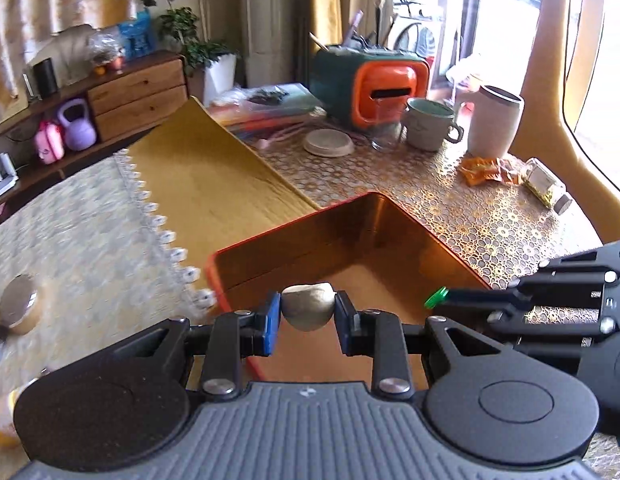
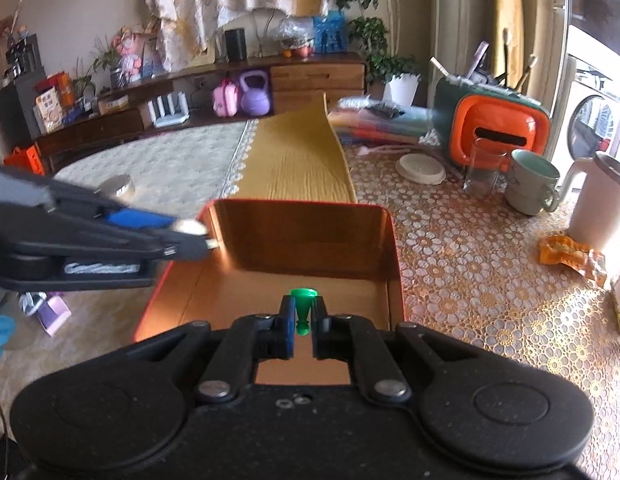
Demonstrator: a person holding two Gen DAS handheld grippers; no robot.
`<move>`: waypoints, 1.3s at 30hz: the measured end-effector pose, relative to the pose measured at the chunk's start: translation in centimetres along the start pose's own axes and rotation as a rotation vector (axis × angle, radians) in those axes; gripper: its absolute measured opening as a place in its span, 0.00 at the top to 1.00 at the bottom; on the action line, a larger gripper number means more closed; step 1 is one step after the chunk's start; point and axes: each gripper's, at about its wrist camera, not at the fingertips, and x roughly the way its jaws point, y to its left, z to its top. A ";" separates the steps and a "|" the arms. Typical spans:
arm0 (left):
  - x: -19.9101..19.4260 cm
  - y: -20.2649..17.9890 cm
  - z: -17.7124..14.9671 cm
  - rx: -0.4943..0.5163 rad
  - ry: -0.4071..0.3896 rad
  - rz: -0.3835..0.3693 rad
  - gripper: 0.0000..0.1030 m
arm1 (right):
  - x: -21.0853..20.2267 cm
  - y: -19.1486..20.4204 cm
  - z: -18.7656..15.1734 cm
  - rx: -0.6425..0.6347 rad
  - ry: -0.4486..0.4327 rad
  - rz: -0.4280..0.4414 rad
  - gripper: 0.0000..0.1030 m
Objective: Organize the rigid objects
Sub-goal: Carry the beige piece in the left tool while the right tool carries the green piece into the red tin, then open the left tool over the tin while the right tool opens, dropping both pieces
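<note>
My left gripper [image 1: 307,312] is shut on a pale grey stone [image 1: 307,307], held over the near left corner of an open orange tin box [image 1: 374,216]. In the right wrist view that left gripper [image 2: 207,238] comes in from the left at the box's left wall. My right gripper [image 2: 303,316] is shut on a small green plastic pawn-shaped piece [image 2: 302,312], held above the inside of the orange tin box [image 2: 301,208]. The right gripper shows in the left wrist view at the right, with the green piece [image 1: 436,297] at its tip. The box's floor looks bare.
On the patterned tablecloth [image 2: 470,264] behind the box stand a teal mug [image 2: 532,186], a clear glass [image 2: 484,168], a white jug [image 2: 598,208], an orange-and-green container [image 2: 494,120], a small lid [image 2: 420,168] and orange snack packets [image 2: 570,254]. A round metal tin [image 2: 117,186] lies to the left.
</note>
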 end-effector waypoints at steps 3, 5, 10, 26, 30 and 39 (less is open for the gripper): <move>2.0 -0.6 0.7 -0.001 0.038 -0.010 0.73 | 0.8 -0.1 0.1 -0.012 0.021 0.004 0.94; 3.3 -1.0 1.2 0.000 0.060 -0.013 0.73 | 1.3 -0.2 0.3 -0.022 0.033 0.007 0.94; 5.9 -1.2 1.8 -0.026 0.114 -0.024 0.73 | 3.2 -0.5 0.3 -0.028 0.088 0.007 0.94; 10.0 -1.1 2.1 -0.052 0.228 -0.036 0.73 | 6.0 -0.9 -0.1 -0.027 0.192 0.004 0.94; 10.2 -1.0 2.2 -0.061 0.234 -0.038 0.73 | 6.1 -1.1 -0.1 -0.015 0.199 0.012 0.94; 9.7 -1.2 2.1 -0.070 0.220 -0.030 0.72 | 6.2 -1.0 -0.2 0.002 0.205 0.020 0.93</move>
